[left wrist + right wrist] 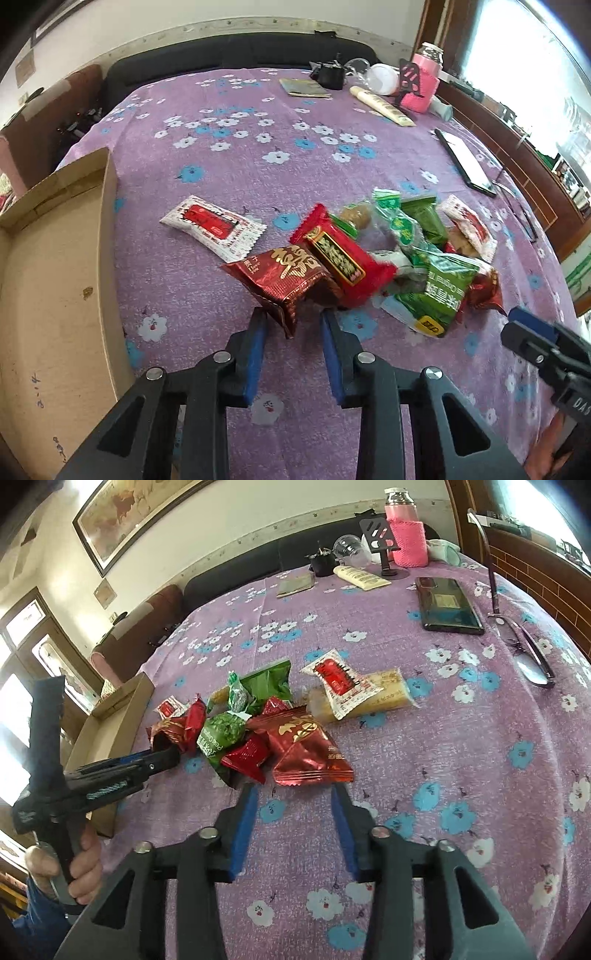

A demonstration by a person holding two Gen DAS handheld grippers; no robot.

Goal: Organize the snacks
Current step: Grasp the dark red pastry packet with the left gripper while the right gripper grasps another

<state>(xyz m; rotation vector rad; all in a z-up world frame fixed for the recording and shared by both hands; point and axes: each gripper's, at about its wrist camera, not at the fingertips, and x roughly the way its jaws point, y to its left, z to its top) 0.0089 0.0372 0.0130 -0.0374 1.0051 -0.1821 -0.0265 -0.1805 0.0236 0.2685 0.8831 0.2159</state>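
Off to the left of my left claw (291, 323) lies the open cardboard box (55, 280), which I judge is where the snacks are meant to go; its near wall rises between my claw and the box floor, so anything carried there has to be lifted over it. My left claw is set narrow around the corner of a dark red packet (280, 280), the tips beside its crimped end; I cannot tell whether the pads actually press on it. Just beyond, further from me, a white-and-red packet (214, 230) lies alone on the counter (240, 155). To the right of that claw the rest of the snacks (413, 251) sit heaped, red over green, overlapping so that pulling one may drag its neighbours. My right claw (291, 792) hangs half-wide just short of a shiny red packet (306, 749), holding nothing. Right of it lie a phone (448, 605) and glasses (528, 653), well apart from the pile.
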